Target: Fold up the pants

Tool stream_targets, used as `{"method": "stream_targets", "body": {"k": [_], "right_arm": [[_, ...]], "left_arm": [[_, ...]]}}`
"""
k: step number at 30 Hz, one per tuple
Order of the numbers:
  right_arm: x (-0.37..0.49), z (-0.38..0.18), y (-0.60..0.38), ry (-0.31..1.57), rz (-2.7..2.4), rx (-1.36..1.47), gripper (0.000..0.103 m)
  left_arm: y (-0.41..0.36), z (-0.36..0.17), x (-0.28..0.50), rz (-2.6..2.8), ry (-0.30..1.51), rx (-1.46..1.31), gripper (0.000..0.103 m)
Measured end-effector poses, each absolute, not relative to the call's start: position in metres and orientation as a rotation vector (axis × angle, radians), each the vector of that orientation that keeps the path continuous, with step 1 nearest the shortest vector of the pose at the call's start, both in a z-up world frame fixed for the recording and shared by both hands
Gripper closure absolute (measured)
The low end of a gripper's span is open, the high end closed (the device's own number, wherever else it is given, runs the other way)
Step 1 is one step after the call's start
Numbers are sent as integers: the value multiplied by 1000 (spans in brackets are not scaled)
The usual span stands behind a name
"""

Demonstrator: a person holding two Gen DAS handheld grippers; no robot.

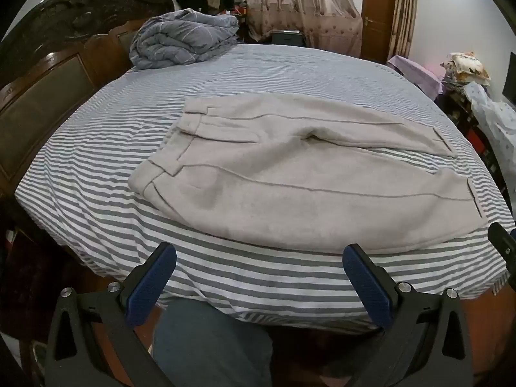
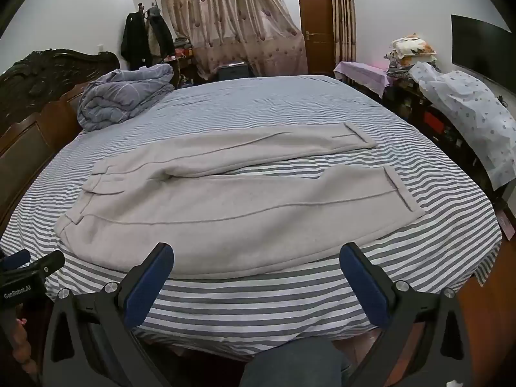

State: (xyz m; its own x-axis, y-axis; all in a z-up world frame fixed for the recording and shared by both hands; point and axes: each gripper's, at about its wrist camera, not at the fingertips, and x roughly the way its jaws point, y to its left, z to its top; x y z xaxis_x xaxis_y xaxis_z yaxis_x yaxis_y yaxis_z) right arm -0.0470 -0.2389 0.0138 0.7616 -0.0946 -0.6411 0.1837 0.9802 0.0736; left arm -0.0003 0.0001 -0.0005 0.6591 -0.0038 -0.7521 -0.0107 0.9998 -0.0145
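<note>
While pants (image 1: 290, 174) lie flat on bed (image 1: 96, 167) | both hand-held grippers (image 1: 259, 277) (image 2: 256, 275) spread, just short, empty

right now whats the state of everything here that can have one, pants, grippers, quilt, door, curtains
pants: spread flat on the striped bed, unfolded, legs apart, waistband to the left
left gripper: open, holding nothing, short of the pants
right gripper: open, holding nothing, short of the pants
quilt: bundled up by the headboard
door: closed
curtains: drawn
</note>
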Motion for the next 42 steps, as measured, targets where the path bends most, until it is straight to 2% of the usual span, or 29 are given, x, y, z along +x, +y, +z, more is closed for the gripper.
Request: {"method": "stream_targets", "body": {"k": [42], "right_arm": [[-37,0,-235,740,-135,112,1]], "left_arm": [[4,-21,14,34,879,24,1]]}}
